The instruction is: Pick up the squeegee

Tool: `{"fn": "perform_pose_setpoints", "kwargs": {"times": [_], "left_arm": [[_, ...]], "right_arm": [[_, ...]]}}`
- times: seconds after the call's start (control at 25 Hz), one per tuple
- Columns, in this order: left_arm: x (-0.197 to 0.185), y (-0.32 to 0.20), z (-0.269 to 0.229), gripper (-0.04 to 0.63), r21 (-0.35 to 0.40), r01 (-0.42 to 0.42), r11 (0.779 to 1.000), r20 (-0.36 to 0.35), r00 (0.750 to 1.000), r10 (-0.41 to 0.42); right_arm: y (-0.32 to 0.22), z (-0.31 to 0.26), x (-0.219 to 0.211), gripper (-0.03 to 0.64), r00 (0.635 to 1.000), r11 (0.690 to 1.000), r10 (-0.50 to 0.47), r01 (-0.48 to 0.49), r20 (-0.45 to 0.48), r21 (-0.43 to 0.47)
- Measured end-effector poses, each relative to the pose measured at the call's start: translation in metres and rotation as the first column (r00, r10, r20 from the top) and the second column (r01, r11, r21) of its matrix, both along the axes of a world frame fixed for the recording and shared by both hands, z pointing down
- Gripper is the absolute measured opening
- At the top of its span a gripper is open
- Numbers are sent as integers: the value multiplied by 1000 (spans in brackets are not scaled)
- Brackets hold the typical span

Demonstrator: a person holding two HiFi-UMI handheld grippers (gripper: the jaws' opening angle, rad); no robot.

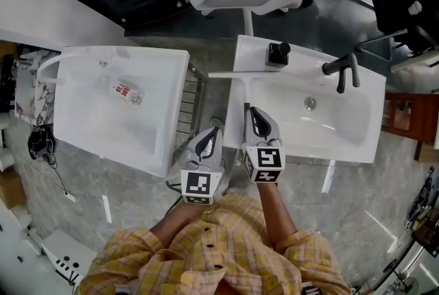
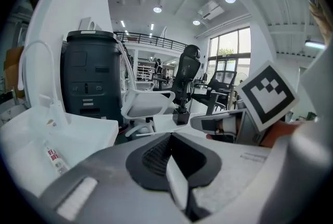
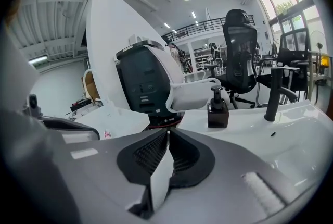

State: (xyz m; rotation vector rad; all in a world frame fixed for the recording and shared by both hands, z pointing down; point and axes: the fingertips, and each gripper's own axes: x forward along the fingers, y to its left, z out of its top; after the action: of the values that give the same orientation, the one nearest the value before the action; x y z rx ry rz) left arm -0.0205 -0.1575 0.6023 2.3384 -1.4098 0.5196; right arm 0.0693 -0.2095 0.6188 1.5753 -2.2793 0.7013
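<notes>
The person's checked shirt (image 1: 226, 252) is cut off at the bottom edge. The left gripper (image 1: 214, 130) and right gripper (image 1: 252, 111) both have their jaws pressed together, empty. The white squeegee (image 1: 230, 74) lies on the right sink (image 1: 250, 50) rim, and its handle seemingly disappears under the right gripper's tip.

A grey marbled stone floor (image 1: 309, 218) carries two white rectangular ceramic washbasins, the left basin (image 1: 164, 81) at nine o'clock of the right basin (image 1: 357, 143). On the right basin's rim, a dark square soap dispenser (image 1: 278, 53) stands at eleven o'clock and a black metal tap (image 1: 341, 71) at one o'clock, while a white T-shaped squeegee (image 1: 236, 74) lies along the nine o'clock edge. A small clear red-labelled bottle (image 1: 127, 92) lies near the left basin's middle, and a curved white tap (image 1: 48, 67) stands at ten o'clock.
</notes>
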Motion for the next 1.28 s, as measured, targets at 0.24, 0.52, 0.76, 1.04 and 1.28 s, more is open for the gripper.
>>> {"fn": "perform_pose_setpoints", "kwargs": {"times": [0.24,0.52,0.76,1.04,1.28], "left_arm": [[-5,-5,8,0,-17,4,1000,1,1000,-4],[-6,-8,16,0,-32,-7,999,3,1000,7],[-8,-8,24,0,-47,-14,999,10,1000,15],[-11,-12,29,0,-52,-17,999,8,1000,18],[-12,-14,31,0,-63,-19,998,8,1000,20]], "right_arm": [[-14,21,-3,38,1000,999,15,-15,-17,-40],[-29,45,-4,86,999,996,32,-35,-43,-76],[-39,62,-7,117,996,994,37,-45,-80,-100],[-54,76,-8,118,987,990,79,-94,-136,-106],[-62,88,-5,118,982,983,99,-122,-158,-139]]}}
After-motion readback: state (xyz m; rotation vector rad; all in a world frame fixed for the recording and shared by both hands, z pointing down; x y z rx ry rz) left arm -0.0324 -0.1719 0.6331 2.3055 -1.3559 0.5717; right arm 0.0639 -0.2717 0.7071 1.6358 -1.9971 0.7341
